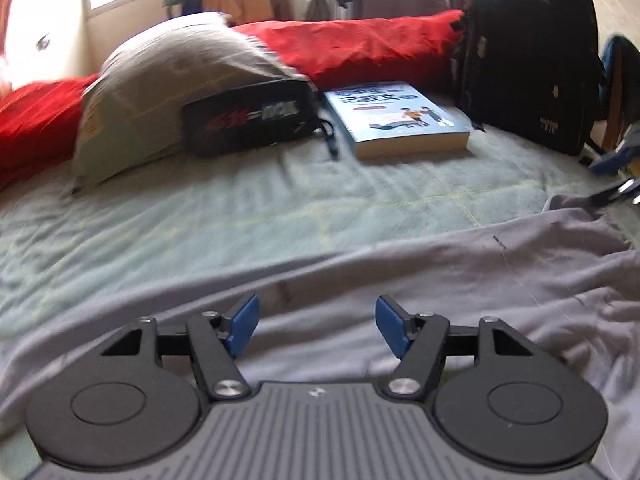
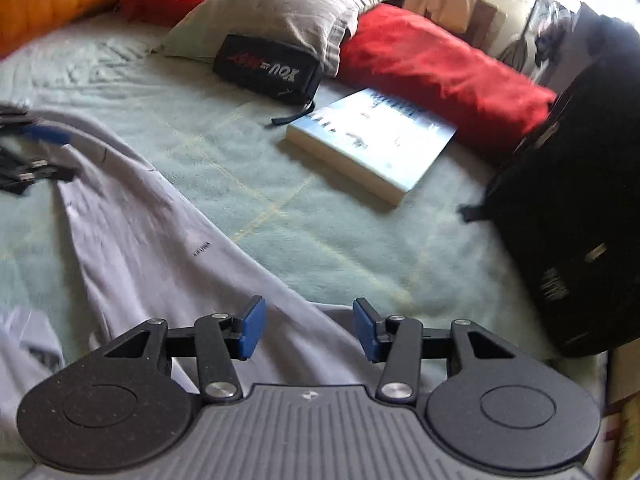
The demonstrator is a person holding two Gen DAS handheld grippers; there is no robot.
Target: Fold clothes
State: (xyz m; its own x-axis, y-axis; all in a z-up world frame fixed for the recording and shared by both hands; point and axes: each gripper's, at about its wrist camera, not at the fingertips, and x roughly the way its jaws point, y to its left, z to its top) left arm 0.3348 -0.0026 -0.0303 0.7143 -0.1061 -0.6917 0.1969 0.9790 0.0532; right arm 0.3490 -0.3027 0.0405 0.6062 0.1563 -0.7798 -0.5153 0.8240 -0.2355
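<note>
So the thing to fold is a pale lilac-grey shirt (image 1: 440,280), spread loose and rumpled on the green blanket (image 1: 200,208). It lies right under and ahead of the left tongs (image 1: 316,330), and it runs off to the left of the right tongs (image 2: 309,330), with one hem edge passing just below their tips.

Both tongs are about half open with nothing pinched; the blue pads hang over cloth without pressing it.

Handling-wise I'd guess thin, light, floppy jersey: no stiffness, so it'll sag and drag wherever it isn't held, and it may cling a bit to that fuzzy blanket. Best bet is grabbing a hem or seam edge, where the doubled fabric gives the pads something to bite, one corner per tong. Pinching mid-panel would probably just bunch it up.

Book (image 2: 372,140) and black pouch (image 2: 268,68) sit well ahead, out of the way.
</note>
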